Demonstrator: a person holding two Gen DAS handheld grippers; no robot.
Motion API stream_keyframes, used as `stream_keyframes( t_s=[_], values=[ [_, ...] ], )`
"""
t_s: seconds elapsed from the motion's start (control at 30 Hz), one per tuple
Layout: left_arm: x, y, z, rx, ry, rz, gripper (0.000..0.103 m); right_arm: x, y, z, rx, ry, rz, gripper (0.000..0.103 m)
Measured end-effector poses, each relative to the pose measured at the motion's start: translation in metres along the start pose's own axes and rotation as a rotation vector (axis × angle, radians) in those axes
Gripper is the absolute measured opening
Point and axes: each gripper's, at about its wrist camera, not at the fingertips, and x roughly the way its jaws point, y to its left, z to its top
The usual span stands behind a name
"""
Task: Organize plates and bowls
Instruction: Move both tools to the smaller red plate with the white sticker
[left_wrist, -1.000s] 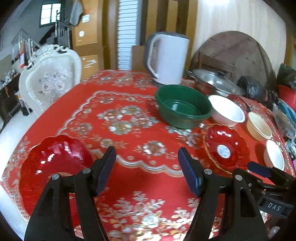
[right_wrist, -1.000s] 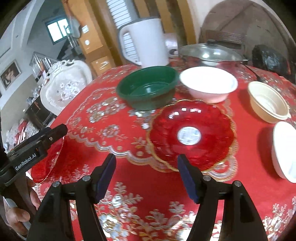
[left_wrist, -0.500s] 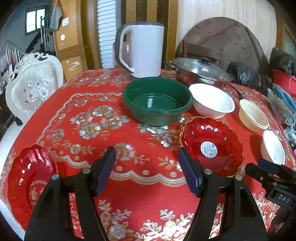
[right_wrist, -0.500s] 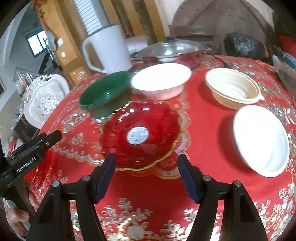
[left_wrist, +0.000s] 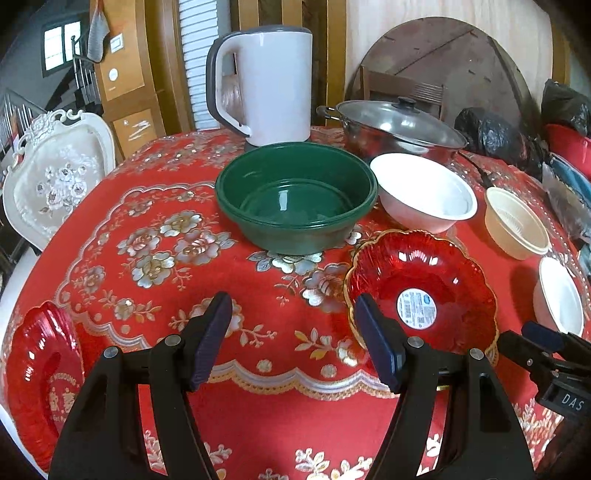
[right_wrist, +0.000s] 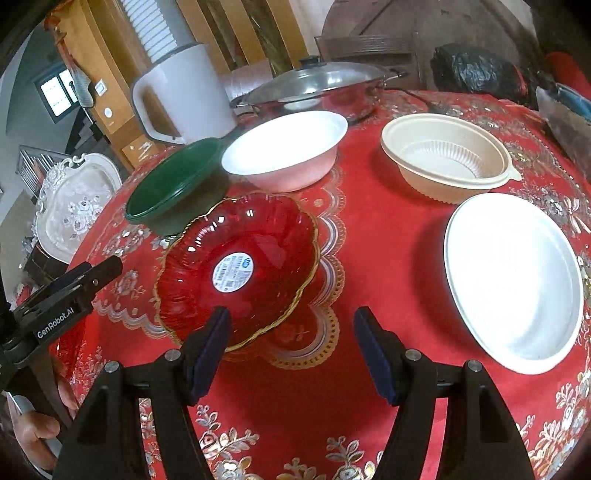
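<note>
A red gold-rimmed plate (left_wrist: 421, 291) (right_wrist: 240, 269) with a white sticker lies mid-table. A second red plate (left_wrist: 40, 373) lies at the near left edge. Behind stand a green bowl (left_wrist: 295, 203) (right_wrist: 173, 188), a white bowl (left_wrist: 424, 192) (right_wrist: 288, 147), a beige ribbed bowl (left_wrist: 517, 225) (right_wrist: 447, 155) and a white plate (left_wrist: 561, 299) (right_wrist: 513, 277). My left gripper (left_wrist: 291, 339) is open and empty above the cloth, left of the stickered plate. My right gripper (right_wrist: 291, 350) is open and empty, its left finger over that plate's near rim.
A white kettle (left_wrist: 266, 85) and a lidded steel pot (left_wrist: 395, 125) stand at the back of the red flowered tablecloth (left_wrist: 155, 229). A white ornate chair (left_wrist: 55, 181) stands at the left. Black bags (left_wrist: 495, 136) sit at the back right.
Both grippers have swung to the right across the table. The stickered red plate and the white plate now sit nearer in the right wrist view. Both stay open.
</note>
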Motion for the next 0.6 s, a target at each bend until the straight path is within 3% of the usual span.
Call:
stream_keyframes(
  t_s=[0.6],
  values=[
    [0.044,-0.014,0.011,-0.021,0.094,0.008,0.07,0.035,-0.003,0.022,-0.038,0.059,-0.048,0.069]
  ],
)
